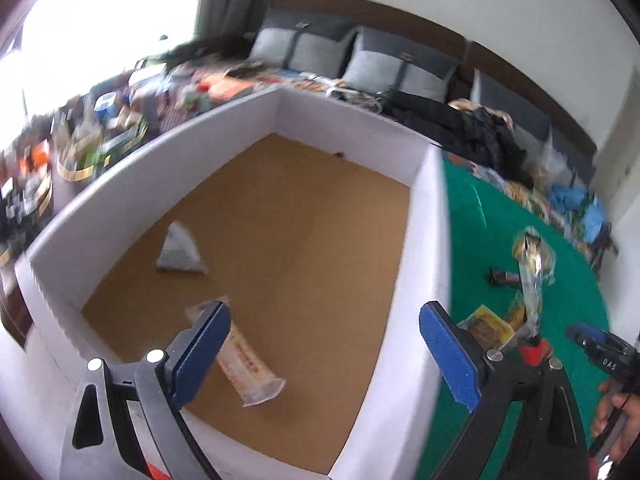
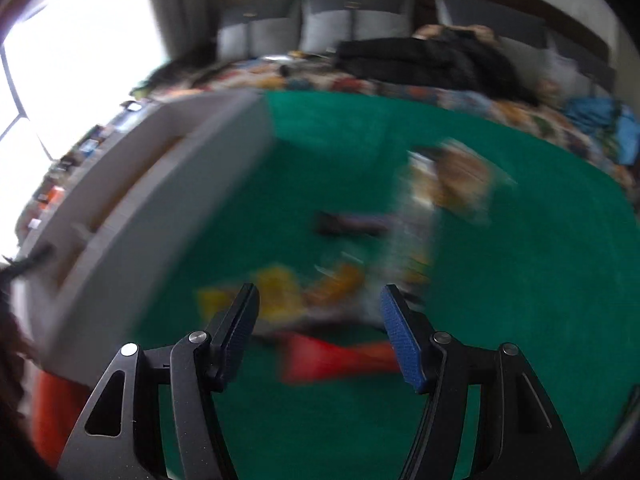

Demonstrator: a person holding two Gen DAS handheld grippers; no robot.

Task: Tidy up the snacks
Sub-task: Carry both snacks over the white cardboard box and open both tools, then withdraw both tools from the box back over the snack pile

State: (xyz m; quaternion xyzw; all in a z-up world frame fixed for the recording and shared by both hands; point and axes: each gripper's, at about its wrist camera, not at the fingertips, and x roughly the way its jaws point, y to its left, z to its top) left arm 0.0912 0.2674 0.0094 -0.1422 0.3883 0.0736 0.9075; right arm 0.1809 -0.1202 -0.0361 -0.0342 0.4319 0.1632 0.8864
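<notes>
My left gripper point(image 1: 324, 340) hangs open over a white-walled box point(image 1: 424, 264) with a brown floor. Nothing is between its blue pads. In the box lie a long pale snack bar point(image 1: 250, 364) just under the left finger and a small grey-white packet point(image 1: 180, 250) farther in. On the green mat to the right lie a yellow packet point(image 1: 488, 326), a dark bar point(image 1: 502, 278) and a clear wrapped snack point(image 1: 532, 264). My right gripper point(image 2: 318, 322) is open and empty above the blurred snack pile: yellow packets point(image 2: 276, 294), a red packet point(image 2: 320, 360), a dark bar point(image 2: 344, 224).
A green mat point(image 2: 520, 280) covers the table right of the box. Behind it runs a sofa with grey cushions point(image 1: 384, 64), dark clothing point(image 1: 472, 128) and clutter. A person's hand point(image 1: 616, 416) holds the other gripper at the lower right of the left wrist view.
</notes>
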